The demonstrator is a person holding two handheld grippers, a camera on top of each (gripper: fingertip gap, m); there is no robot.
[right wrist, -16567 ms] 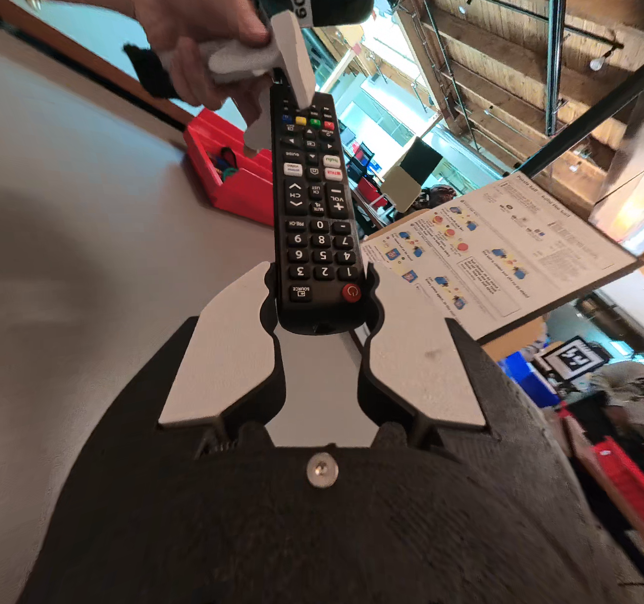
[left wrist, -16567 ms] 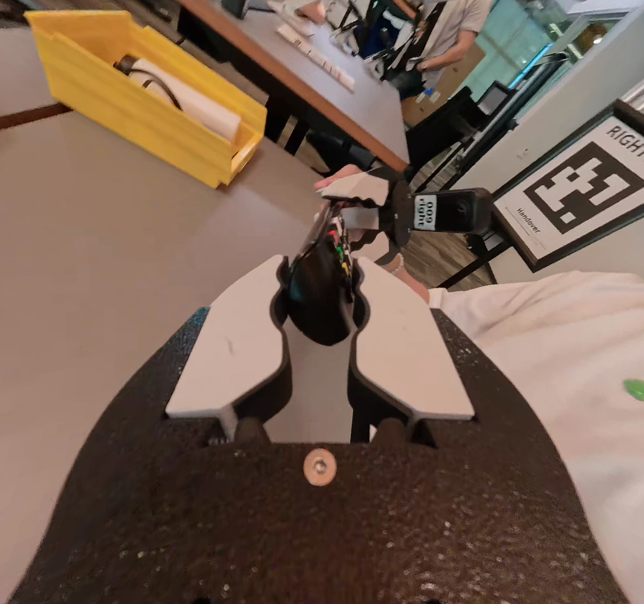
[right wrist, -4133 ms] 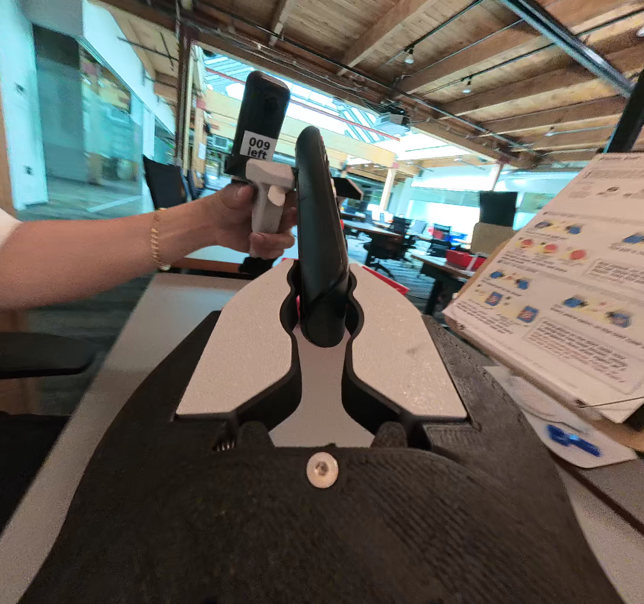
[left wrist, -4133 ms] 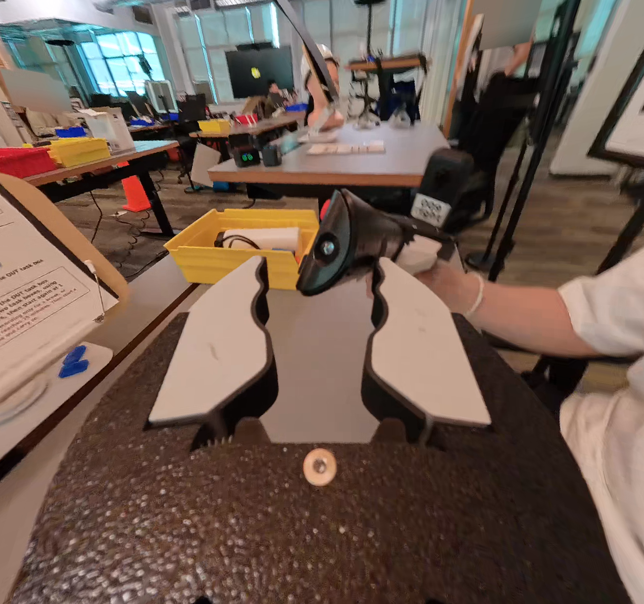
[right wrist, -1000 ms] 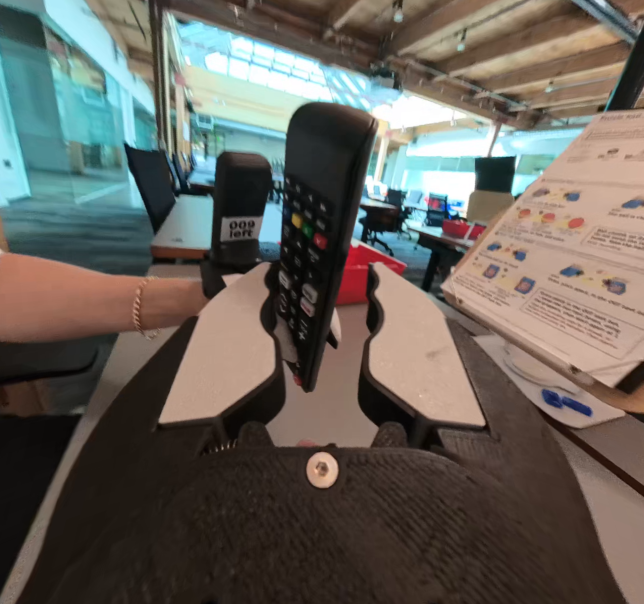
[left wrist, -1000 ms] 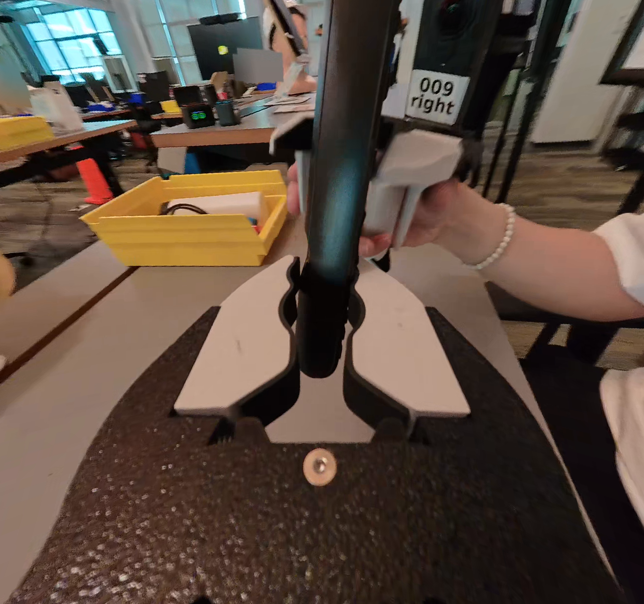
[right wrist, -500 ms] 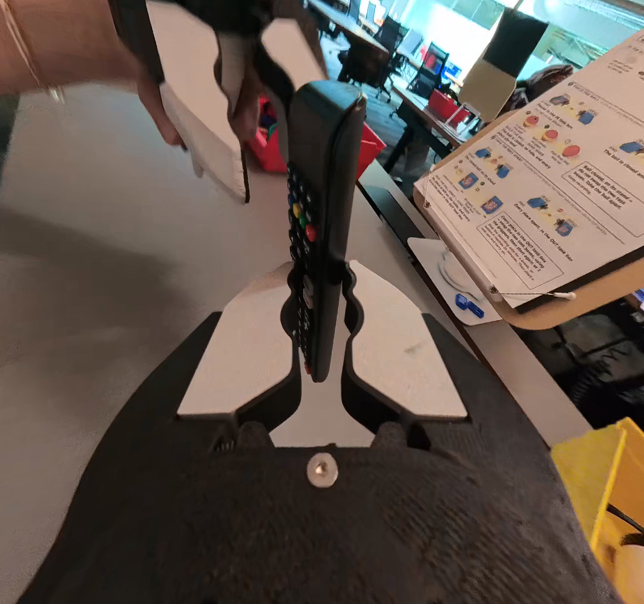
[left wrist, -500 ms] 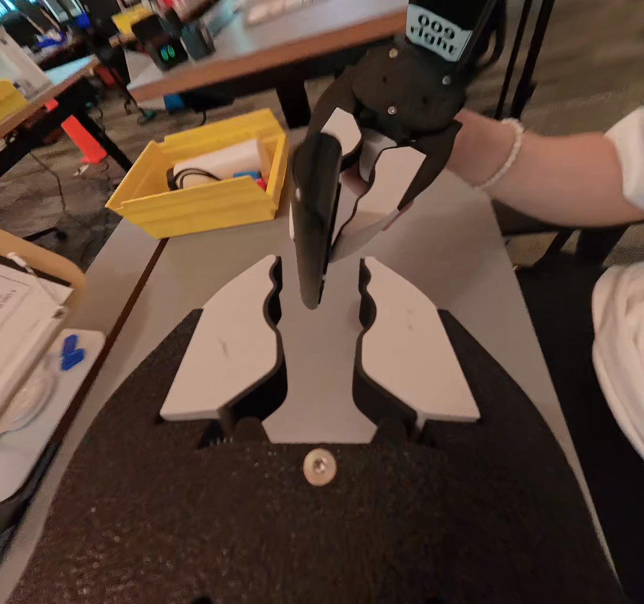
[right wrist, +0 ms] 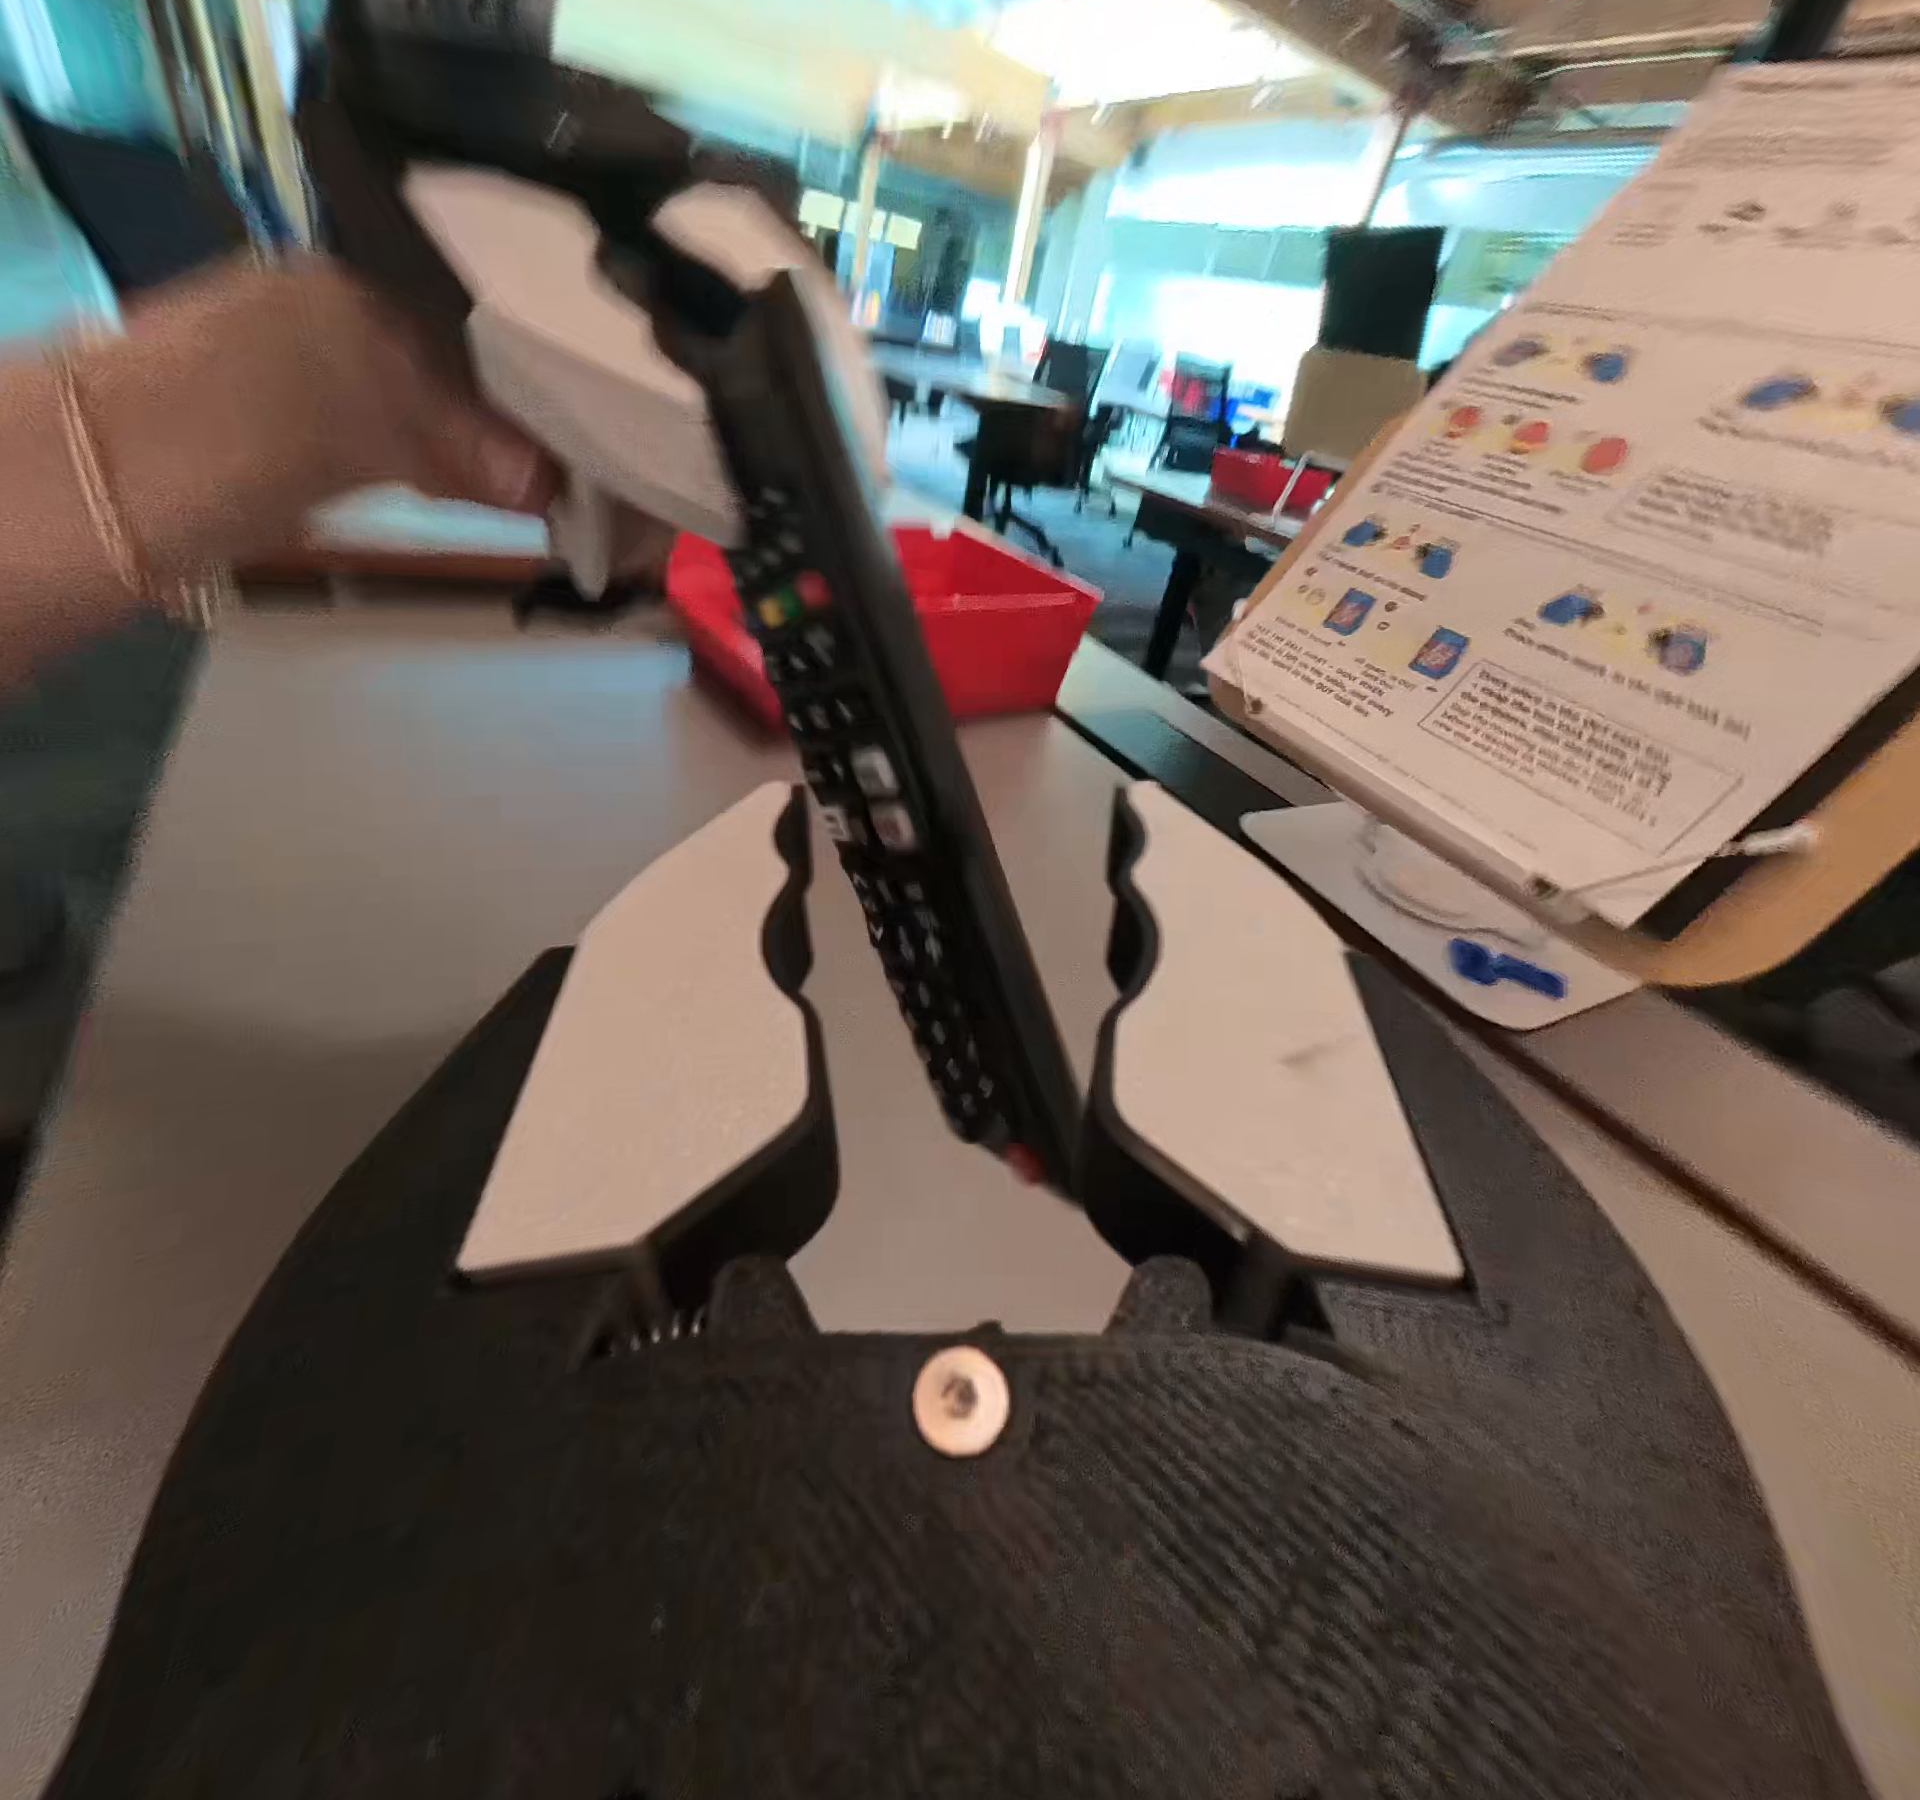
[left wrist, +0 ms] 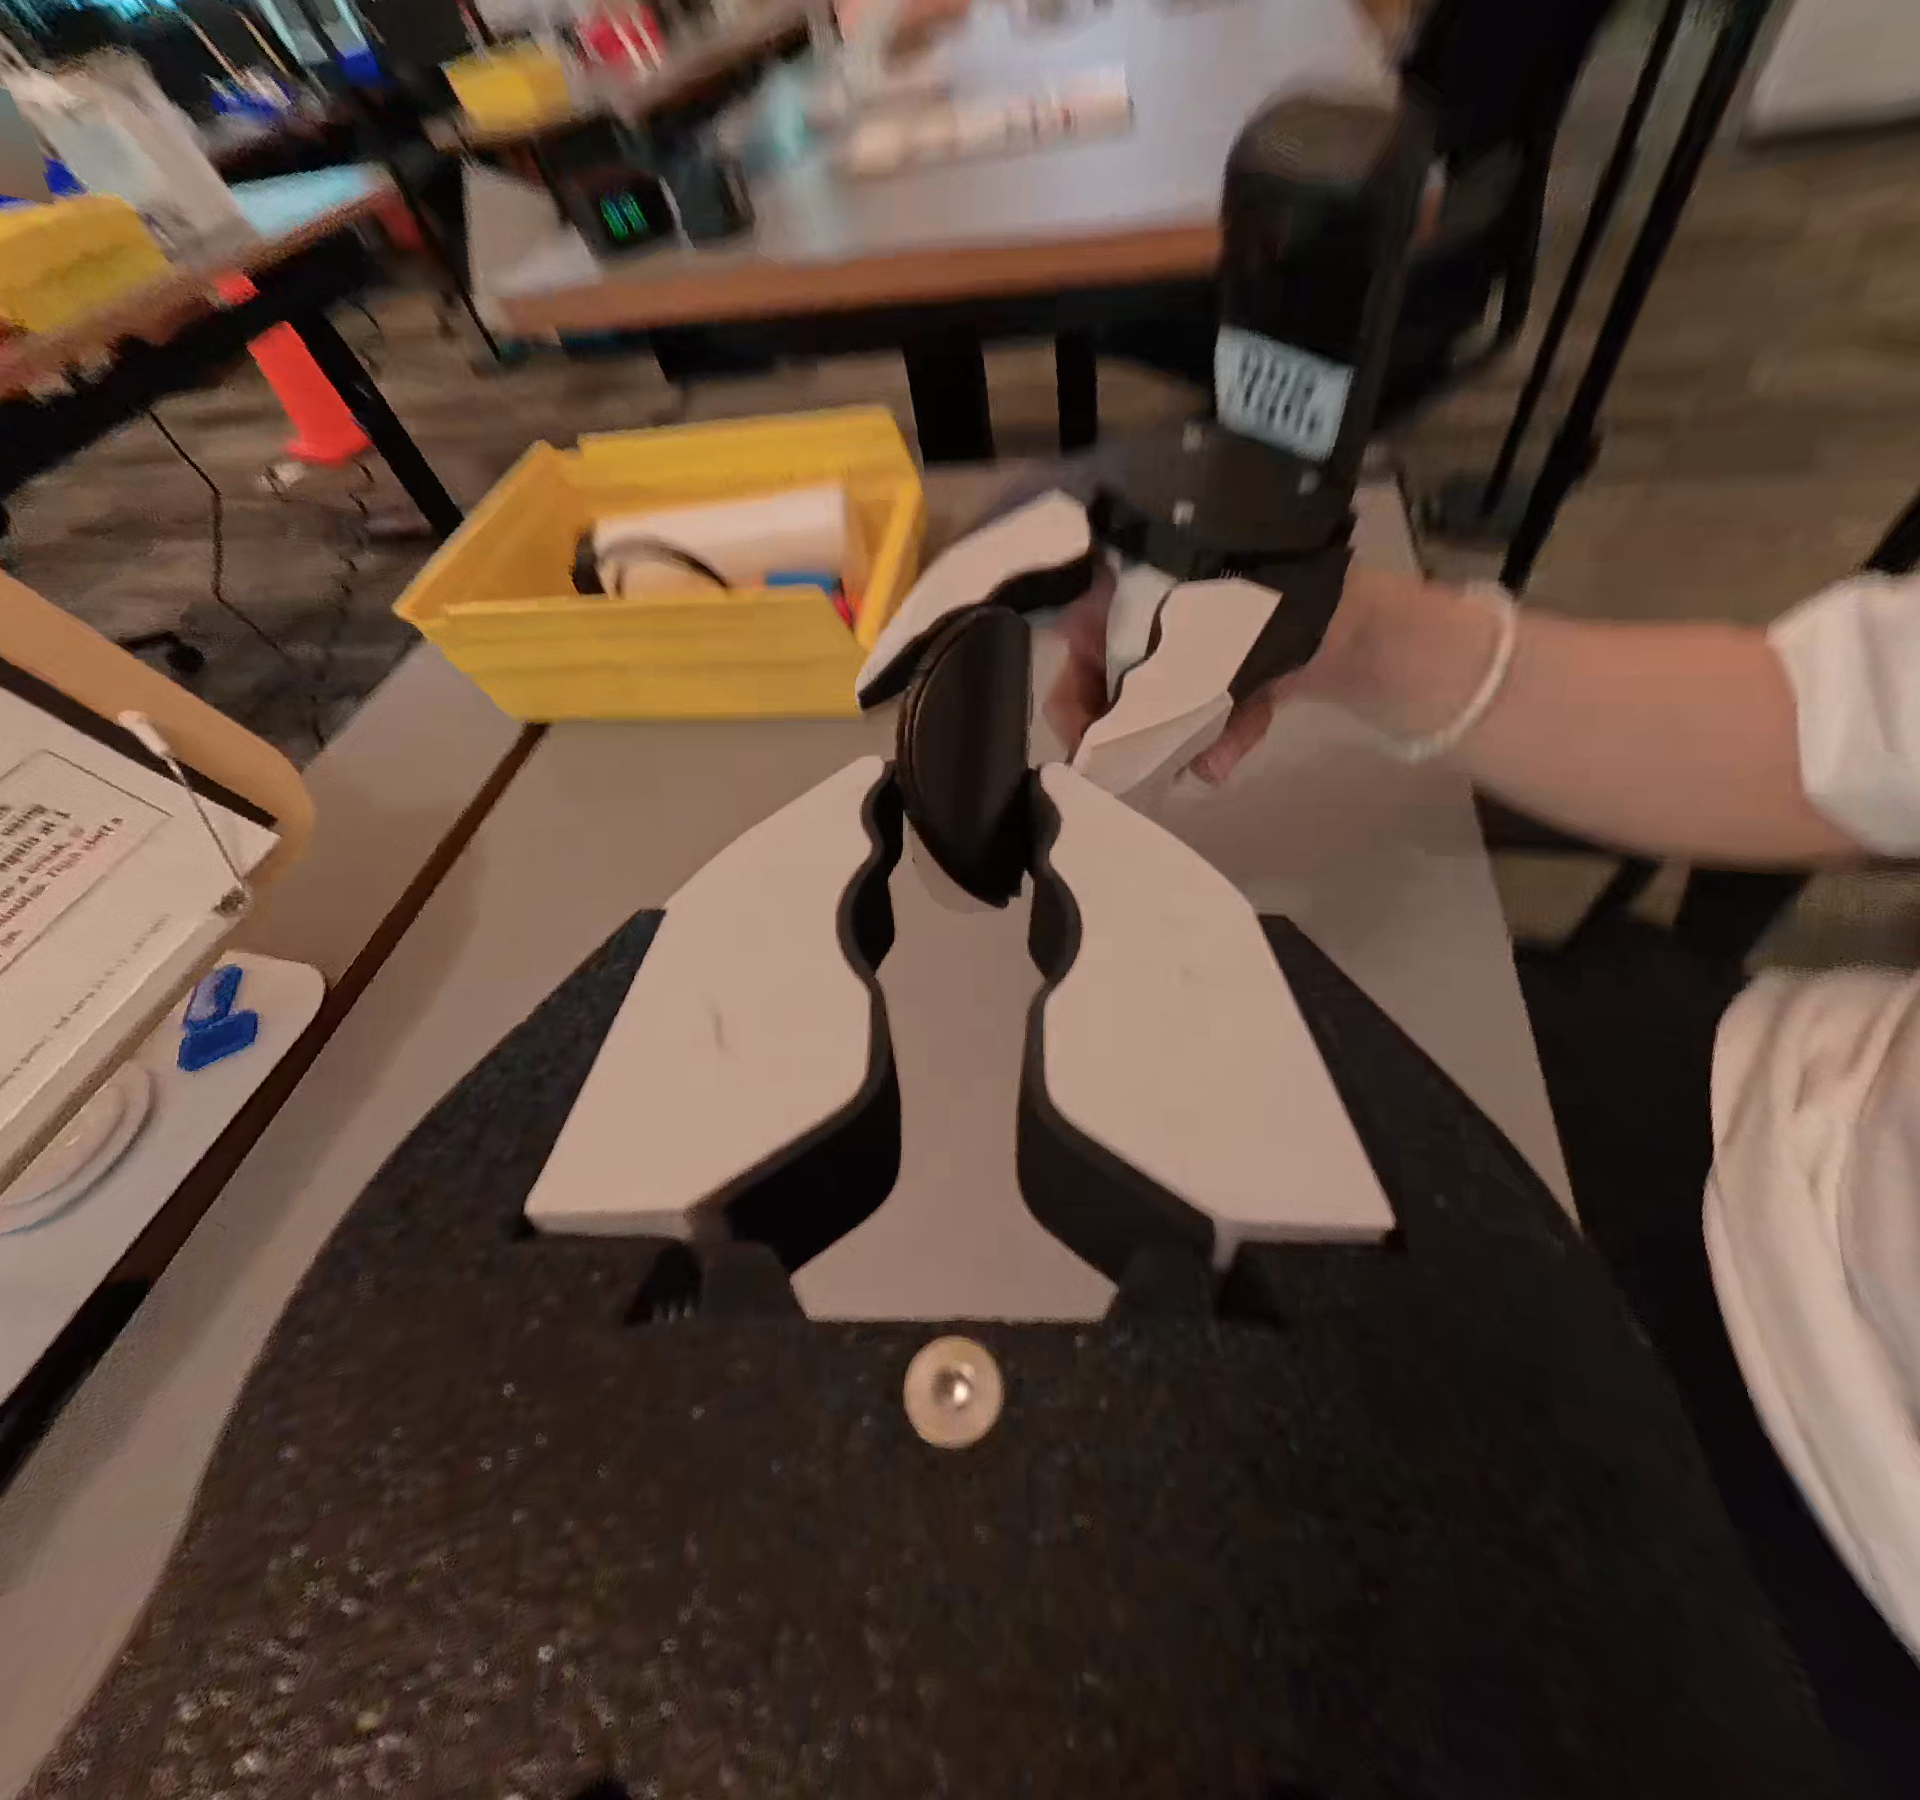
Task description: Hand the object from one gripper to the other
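**Over the grey table, a remote sits between two claws**

Left wrist view: grey table runs ahead, with a yellow bin at its far edge and blurred office desks beyond. The left gripper has its two fingers pressed onto the black remote, seen end-on and pinched right at the fingertips. Just behind it the right gripper shows with its fingers spread, held by a hand.

Right wrist view: the same table carries a red bin and a printed sheet on a stand. The right gripper stands wide open. The remote leans across the gap, its lower end seeming to touch the inner side of one finger, clear of the other. Its upper end is clamped in the left gripper, which is blurred.

The hand-over looks almost done, and the step in hand is freeing the remote from the open claw. To do that well, I would draw the right claw straight back along the remote's length so that no finger drags it sideways. The left grip is shallow and holds a long lever, so it should stay firm and level.

Only the right view shows the remote's tilt, its buttons and the contact with the finger. Only the left view shows how little of the remote the fingertips hold.
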